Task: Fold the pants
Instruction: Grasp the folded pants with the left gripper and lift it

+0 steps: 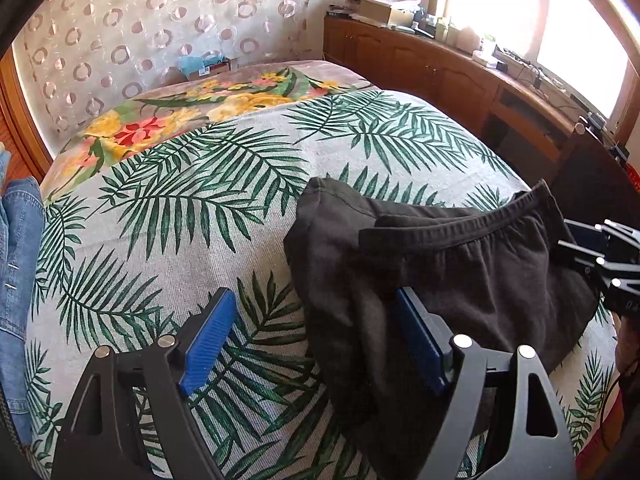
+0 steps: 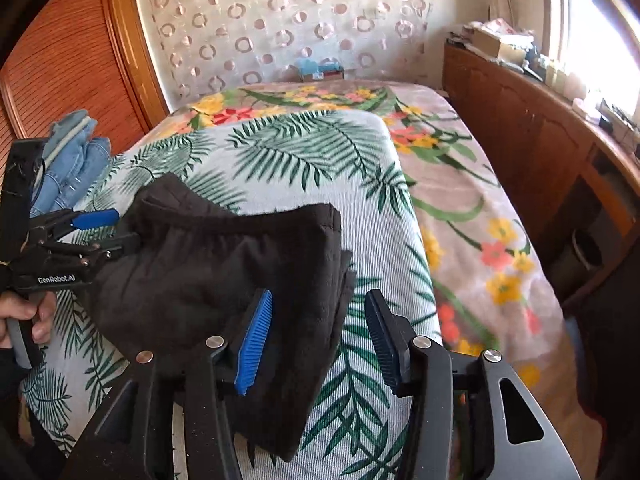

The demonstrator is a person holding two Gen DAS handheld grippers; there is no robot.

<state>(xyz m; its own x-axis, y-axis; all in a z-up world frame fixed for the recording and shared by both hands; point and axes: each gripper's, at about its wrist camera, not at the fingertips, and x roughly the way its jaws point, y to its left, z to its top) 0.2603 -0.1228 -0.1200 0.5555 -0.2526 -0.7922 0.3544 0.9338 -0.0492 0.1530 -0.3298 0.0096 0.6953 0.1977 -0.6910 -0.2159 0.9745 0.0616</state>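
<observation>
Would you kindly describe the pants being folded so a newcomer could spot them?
Find the bed with the palm-leaf cover. The pants lie bunched on its near part, between the two open grippers. They are plain black, unlike the blue jeans at the bed's edge.

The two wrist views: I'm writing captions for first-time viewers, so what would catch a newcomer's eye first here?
Most striking is the folded black pants, a dark bundle near the front of the palm-leaf bedspread. Next come the blue-padded grippers: the left gripper and right gripper are both open at opposite sides of the bundle. Blue jeans lie at the bed's left edge.
</observation>
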